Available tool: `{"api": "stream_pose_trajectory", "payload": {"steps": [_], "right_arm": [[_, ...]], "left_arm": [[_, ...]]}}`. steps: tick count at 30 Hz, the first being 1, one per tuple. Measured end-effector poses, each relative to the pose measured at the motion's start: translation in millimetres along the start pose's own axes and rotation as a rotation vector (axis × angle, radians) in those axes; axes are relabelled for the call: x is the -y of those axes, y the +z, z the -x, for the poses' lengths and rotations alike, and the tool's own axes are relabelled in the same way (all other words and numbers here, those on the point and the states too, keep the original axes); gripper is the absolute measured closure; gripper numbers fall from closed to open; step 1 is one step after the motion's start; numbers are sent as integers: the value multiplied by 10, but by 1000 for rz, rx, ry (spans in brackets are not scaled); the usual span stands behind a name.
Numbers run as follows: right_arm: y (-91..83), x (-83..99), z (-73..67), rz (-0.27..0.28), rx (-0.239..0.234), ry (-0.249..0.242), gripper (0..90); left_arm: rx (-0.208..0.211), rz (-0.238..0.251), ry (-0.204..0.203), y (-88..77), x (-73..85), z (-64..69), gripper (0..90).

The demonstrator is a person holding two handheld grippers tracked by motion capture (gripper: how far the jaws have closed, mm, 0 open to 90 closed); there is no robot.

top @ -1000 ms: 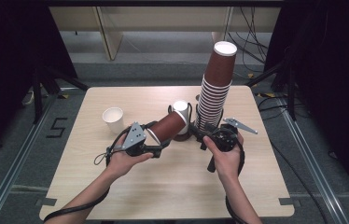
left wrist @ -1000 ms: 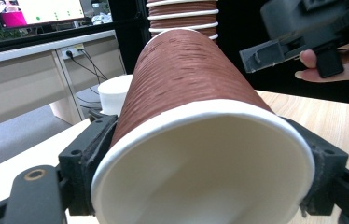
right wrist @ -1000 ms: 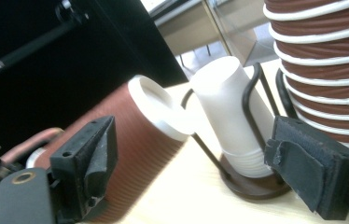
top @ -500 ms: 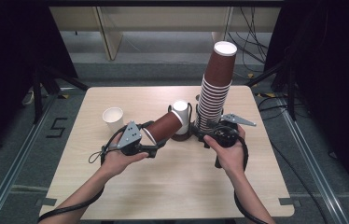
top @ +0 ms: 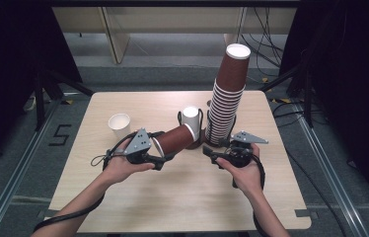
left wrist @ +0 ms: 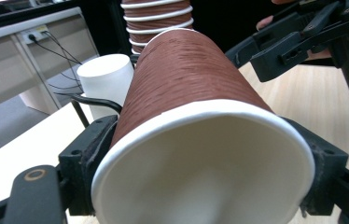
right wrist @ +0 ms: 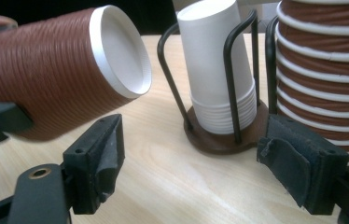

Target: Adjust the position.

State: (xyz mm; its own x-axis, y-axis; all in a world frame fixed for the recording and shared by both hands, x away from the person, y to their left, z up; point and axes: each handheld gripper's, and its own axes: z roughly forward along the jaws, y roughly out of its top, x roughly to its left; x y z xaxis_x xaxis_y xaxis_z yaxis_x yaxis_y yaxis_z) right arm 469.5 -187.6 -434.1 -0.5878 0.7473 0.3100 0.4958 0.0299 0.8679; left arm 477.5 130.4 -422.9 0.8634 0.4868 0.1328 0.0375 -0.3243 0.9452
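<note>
1. The left gripper (top: 159, 159) sits near the table's front left of centre, in the person's left hand (top: 123, 168). Its jaws are clamped on the rim end of a brown paper cup (top: 176, 138), one on each side of the wall, as the left gripper view shows.
2. That brown paper cup lies on its side in the air above the wooden table (top: 123, 207), its open mouth toward the left gripper and its closed base pointing at the wire cup holder (right wrist: 228, 65).
3. The right gripper (top: 211, 152) is held in the right hand (top: 244, 165), right of centre. Its jaws have just been closing; they stand apart with nothing between them.
4. Just beyond, a short stack of white cups (top: 190, 118) stands upside down in the wire cup holder.
5. Touching distance to its right rises the tall stack of brown cups (top: 228, 94), leaning slightly.
6. A single white cup (top: 119, 125) stands upright, well apart at the left.
</note>
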Motion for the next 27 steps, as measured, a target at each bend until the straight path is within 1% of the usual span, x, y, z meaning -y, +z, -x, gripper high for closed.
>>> {"api": "stream_pose_trajectory", "payload": {"steps": [1,2,3,4,5,6,7,8,9,10,11,12,13,14,15,17,18,19,20,21,22,23,24,25,26,27], "right_arm": [[3,12,1,-1,3,-11,223],[0,16,27,-4,12,-59,224],[15,24,41,7,11,-86,226],[10,32,24,-6,6,-72,228],[6,38,19,-12,-8,-75,228],[8,42,18,-17,-10,-82,229],[0,51,-1,-31,1,-71,229],[6,57,0,-29,-4,-78,229],[15,61,14,-35,-1,-97,231],[10,69,1,-47,-12,-98,233],[19,72,2,-46,-5,-130,233],[26,75,10,-54,-13,-155,232],[21,80,-3,-73,-6,-162,232],[34,83,2,-62,-9,-184,231],[35,87,-8,-80,-20,-175,231],[56,94,8,-82,-22,-221,231],[60,99,2,-86,-24,-218,230],[50,106,-12,-110,-16,-202,230],[77,115,10,-90,-23,-231,230],[83,116,10,-100,-38,-240,230],[79,115,20,-110,-19,-268,230],[84,119,19,-119,-21,-272,231],[92,126,18,-112,-20,-270,231],[83,123,14,-133,-22,-262,231],[100,131,18,-124,-35,-265,231],[101,130,25,-123,-26,-288,232]], "left_arm": [[10,-8,9,-4,-6,-10,201],[22,-1,12,4,-5,-16,201],[26,-21,20,-9,-15,-20,201],[35,-31,24,-13,-24,-22,201],[42,-33,26,-13,-29,-23,201],[53,-43,33,-17,-40,-26,201],[60,-48,39,-18,-45,-29,201],[70,-55,44,-18,-52,-32,200],[80,-63,49,-16,-58,-35,200],[86,-72,56,-15,-62,-40,200],[92,-78,60,-14,-65,-42,201],[100,-88,66,-13,-68,-48,201],[105,-97,70,-14,-70,-52,200],[112,-108,78,-13,-74,-56,200],[122,-120,87,-11,-78,-58,200],[131,-136,95,-11,-87,-63,201],[137,-143,100,-12,-94,-67,201],[141,-152,106,-14,-102,-73,201],[145,-163,115,-17,-110,-81,200],[147,-168,118,-18,-115,-86,201],[153,-172,118,-18,-120,-87,200],[156,-179,121,-20,-124,-91,201],[163,-192,128,-25,-133,-99,201],[166,-197,128,-24,-136,-102,201],[168,-203,131,-24,-140,-104,201],[170,-210,135,-23,-145,-107,201]]}}
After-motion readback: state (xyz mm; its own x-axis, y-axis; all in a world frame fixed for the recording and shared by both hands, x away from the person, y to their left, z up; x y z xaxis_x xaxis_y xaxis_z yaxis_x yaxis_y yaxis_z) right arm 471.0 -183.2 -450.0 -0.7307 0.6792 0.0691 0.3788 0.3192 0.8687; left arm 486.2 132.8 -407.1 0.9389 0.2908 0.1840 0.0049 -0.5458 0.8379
